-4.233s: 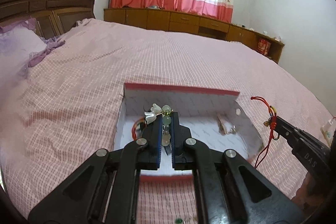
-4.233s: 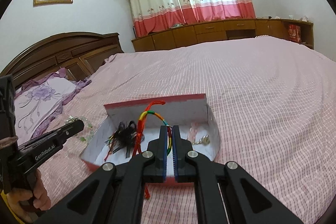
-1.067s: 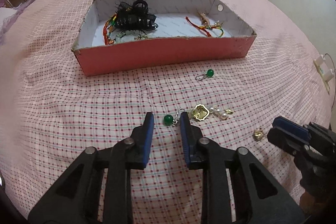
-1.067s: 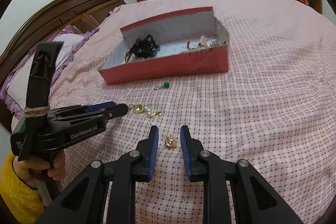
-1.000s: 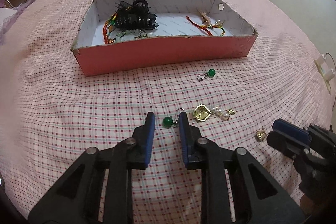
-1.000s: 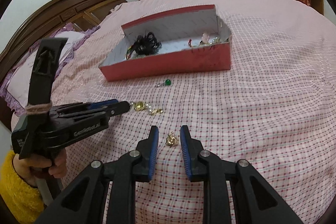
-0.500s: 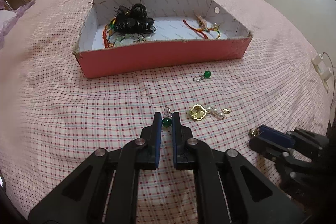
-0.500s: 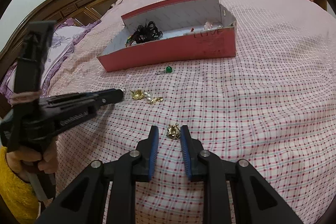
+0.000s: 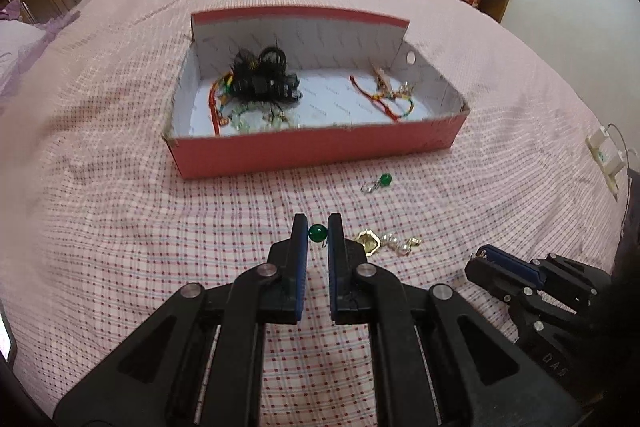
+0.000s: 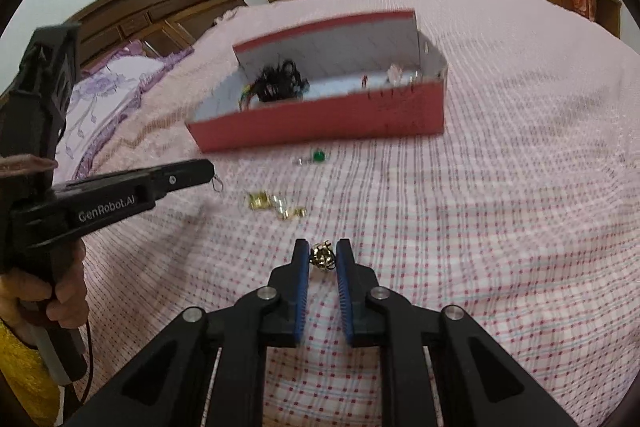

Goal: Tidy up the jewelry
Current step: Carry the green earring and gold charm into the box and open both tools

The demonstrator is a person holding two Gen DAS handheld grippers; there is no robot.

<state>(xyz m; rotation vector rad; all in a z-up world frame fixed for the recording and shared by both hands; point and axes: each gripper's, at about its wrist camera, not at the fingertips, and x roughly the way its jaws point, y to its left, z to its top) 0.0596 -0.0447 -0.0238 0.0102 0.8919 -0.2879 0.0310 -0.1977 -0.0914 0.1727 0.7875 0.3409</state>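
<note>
Between the left gripper jaws a green bead earring is pinched; the right gripper jaws clasp a gold charm; both are best carried level to the red box at twelve o'clock.

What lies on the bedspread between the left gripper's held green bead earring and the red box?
In the left wrist view, the second green earring lies between the held green bead earring and the red box, slightly right; otherwise bare bedspread.
</note>
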